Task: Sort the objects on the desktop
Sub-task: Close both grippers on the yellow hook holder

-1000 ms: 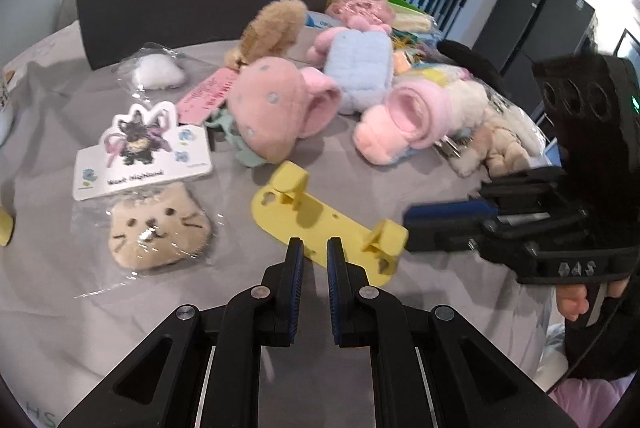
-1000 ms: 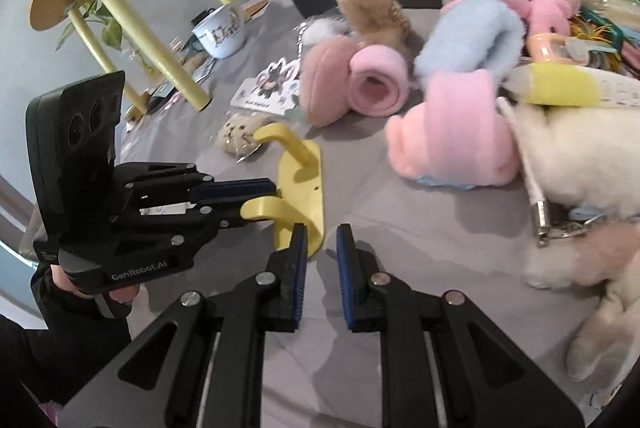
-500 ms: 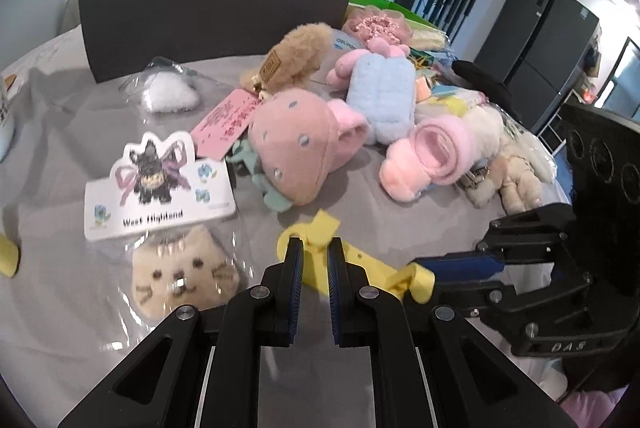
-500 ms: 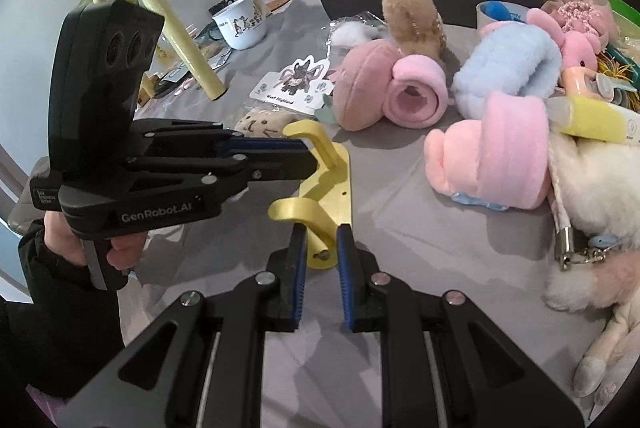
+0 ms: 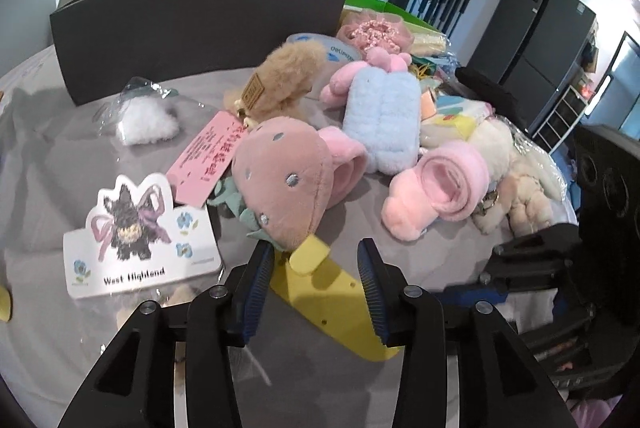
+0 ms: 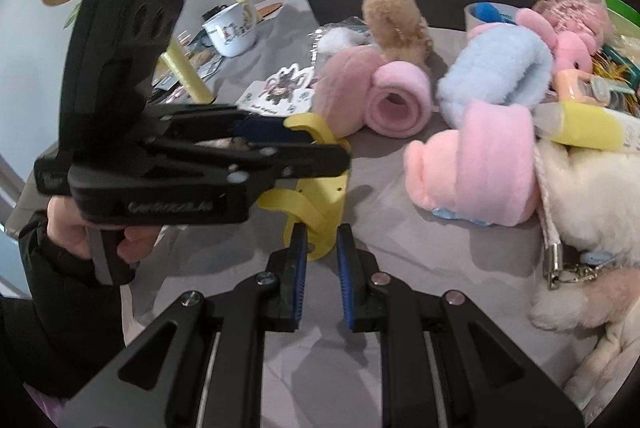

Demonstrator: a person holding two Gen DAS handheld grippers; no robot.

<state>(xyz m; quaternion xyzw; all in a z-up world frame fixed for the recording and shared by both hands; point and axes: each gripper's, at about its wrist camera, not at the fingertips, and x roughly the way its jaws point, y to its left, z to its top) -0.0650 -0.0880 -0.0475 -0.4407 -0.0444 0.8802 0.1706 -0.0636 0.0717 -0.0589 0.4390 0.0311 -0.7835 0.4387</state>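
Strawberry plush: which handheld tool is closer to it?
Left. The left tool, jaws just opening around the yellow bracket, is just short of the strawberry plush; the right tool sits behind the bracket.

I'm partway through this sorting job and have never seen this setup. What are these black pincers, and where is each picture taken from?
There is no robot arm. A person holds a black two-finger gripper in each hand, and a wide-angle camera on each one looks along its fingers. One picture is from the left gripper. The other is from the right gripper, and it also shows the person's left hand holding the other tool.

On the grey tablecloth lie a pink strawberry plush, a light blue plush roll, a dog card reading West Highland and a yellow plastic hook rack.

The left jaws have just been opening and straddle the rack without pressing on it. The right jaws are shut, with their tips at the rack's end. I cannot tell whether they pinch it.
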